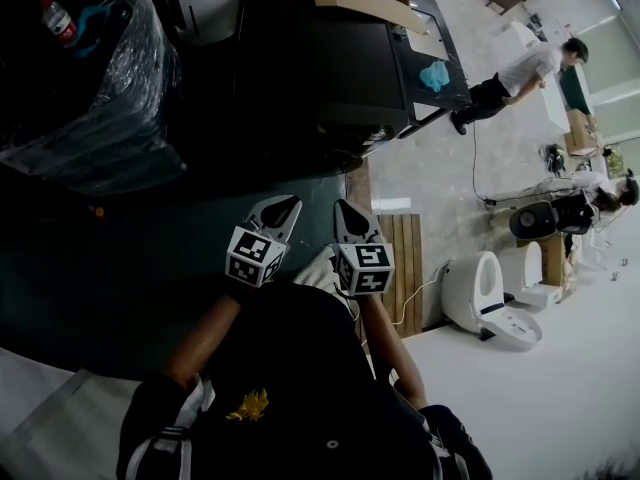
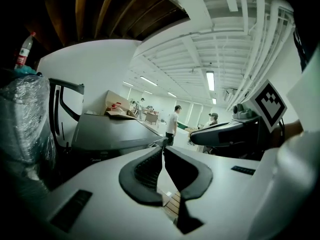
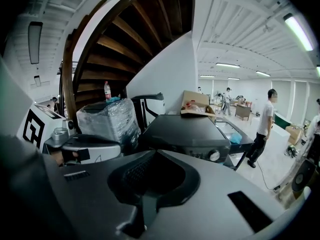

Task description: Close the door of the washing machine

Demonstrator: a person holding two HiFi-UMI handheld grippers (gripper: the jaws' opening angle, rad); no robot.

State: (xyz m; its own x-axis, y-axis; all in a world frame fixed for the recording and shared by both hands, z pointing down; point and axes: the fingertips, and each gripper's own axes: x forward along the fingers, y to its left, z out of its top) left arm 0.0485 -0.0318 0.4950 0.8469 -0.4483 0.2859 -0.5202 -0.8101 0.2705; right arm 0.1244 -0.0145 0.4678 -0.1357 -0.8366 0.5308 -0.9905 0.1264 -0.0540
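Head view: the left gripper (image 1: 280, 211) and right gripper (image 1: 347, 213) are side by side at centre. The dark washing machine (image 1: 360, 68) stands well apart at 12 o'clock.

Left gripper view: jaws pressed together, nothing between. The washing machine is at 10 o'clock from them.

Right gripper view: jaws together, empty. The washing machine is at 1 o'clock, and its door cannot be made out.

This is a big open workshop or test hall. It has a white beamed ceiling (image 3: 240, 14) with strip lights (image 3: 299, 29) and a pale bare floor (image 1: 440, 168). A washer (image 1: 350, 63), a plastic-wrapped unit (image 1: 95, 98), loose toilets (image 1: 485, 288) and cardboard boxes (image 3: 196, 100) stand around, with people (image 1: 520, 73) among them.
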